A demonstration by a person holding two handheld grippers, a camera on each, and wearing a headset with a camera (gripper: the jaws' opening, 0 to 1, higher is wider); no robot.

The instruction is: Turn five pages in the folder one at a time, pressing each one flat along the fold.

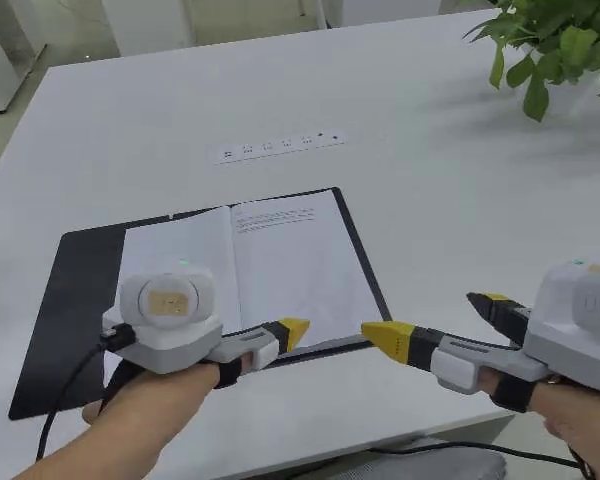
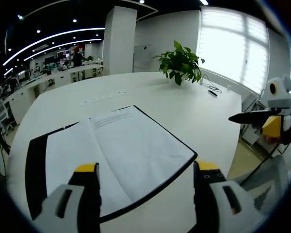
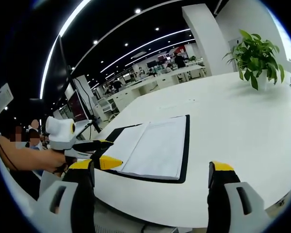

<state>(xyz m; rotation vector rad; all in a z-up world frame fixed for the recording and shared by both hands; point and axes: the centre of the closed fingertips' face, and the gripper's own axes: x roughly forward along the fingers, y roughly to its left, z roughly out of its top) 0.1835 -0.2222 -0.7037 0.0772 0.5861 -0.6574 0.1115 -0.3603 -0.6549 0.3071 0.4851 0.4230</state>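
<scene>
Head view: open folder (image 1: 290, 265), long axis left-right; left tool (image 2: 147, 167) and right tool (image 1: 437, 318) jaws apart.

White table (image 1: 450, 190), wide, plain top. Black folder (image 1: 280, 260) lies open and flat near front edge, straight ahead of left gripper (image 2: 147, 167), ahead-left of right gripper (image 1: 438, 318). Row of sockets (image 1: 278, 146) set in tabletop beyond folder. Leafy plant (image 1: 550, 50) stands far ahead of right gripper, well apart from folder.
</scene>
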